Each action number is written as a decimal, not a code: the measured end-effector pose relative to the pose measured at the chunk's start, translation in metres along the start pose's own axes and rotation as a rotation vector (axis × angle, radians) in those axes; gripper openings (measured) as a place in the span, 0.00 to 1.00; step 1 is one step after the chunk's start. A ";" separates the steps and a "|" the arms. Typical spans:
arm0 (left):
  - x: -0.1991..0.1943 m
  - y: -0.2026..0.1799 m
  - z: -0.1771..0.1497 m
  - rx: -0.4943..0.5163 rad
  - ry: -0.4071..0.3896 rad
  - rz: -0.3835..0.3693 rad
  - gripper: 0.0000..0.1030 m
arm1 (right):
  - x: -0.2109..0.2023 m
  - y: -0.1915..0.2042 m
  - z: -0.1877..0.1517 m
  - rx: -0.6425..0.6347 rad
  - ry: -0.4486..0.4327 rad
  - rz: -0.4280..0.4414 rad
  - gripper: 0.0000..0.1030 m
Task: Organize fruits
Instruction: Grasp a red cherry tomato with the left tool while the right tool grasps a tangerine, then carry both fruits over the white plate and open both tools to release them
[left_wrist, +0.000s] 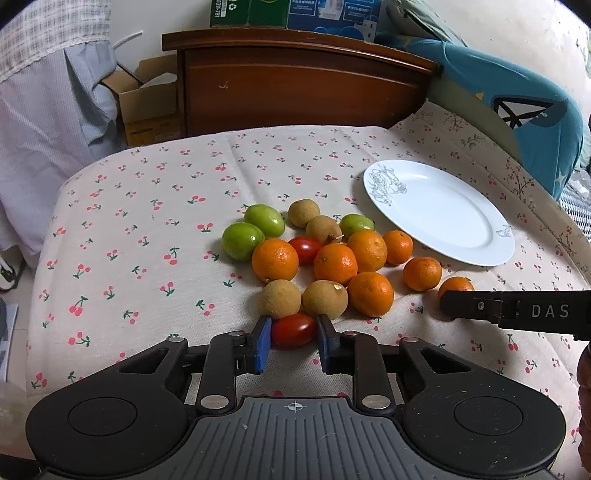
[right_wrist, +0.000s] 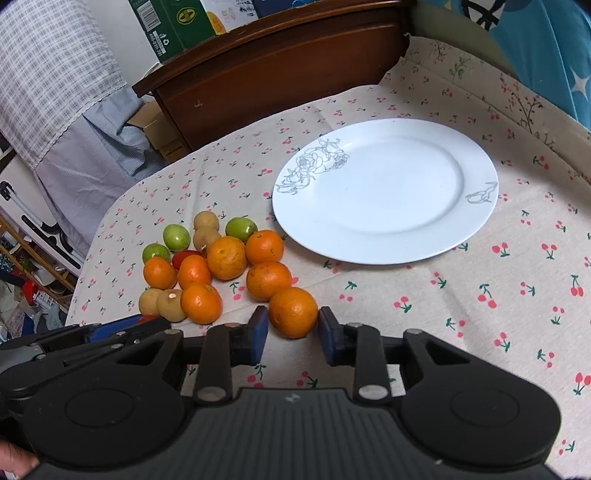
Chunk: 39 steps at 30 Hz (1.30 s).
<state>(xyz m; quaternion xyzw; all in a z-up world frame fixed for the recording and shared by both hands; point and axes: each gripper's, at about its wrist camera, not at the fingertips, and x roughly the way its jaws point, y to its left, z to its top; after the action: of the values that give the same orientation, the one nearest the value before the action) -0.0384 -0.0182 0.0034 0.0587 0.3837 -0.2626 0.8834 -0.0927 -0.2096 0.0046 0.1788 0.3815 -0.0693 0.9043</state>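
Both grippers are closed on fruit beside the white plate, which lies on the cherry-print cloth. By the left gripper a small red tomato is pinched between its two blue pads, and the pads are seen touching the tomato on both sides. This tomato is the fruit of the heap that lies farthest from the plate, on the near side. By the right gripper an orange is squeezed between its blue pads. This orange sits near the plate, just off its near edge, and both held fruits are still down on the cloth. Between the two held fruits and the plate, the heap of other fruit is spread out. More oranges are found in the middle of the heap, close to the plate's left edge. Two brown round fruits are placed just behind the held tomato, and two more lie at the far side of the heap. Three green fruits are seen at the far side of the heap, two of them well away from the plate and one close to its rim. A second red tomato is tucked among the oranges. Nothing is on the plate, and only grey flower drawings are printed on its rim.
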 end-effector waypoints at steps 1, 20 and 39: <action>-0.001 0.000 0.000 0.001 -0.002 -0.001 0.23 | 0.000 0.000 0.000 -0.002 0.001 0.001 0.28; -0.027 -0.013 0.021 -0.037 -0.087 -0.061 0.23 | -0.026 -0.001 0.012 0.032 -0.061 0.065 0.28; 0.016 -0.055 0.070 0.036 -0.093 -0.211 0.23 | -0.034 -0.037 0.055 0.114 -0.132 -0.021 0.28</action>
<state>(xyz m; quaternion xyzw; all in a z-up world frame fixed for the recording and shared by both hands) -0.0119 -0.0933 0.0465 0.0218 0.3417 -0.3633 0.8665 -0.0895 -0.2644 0.0541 0.2209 0.3184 -0.1119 0.9150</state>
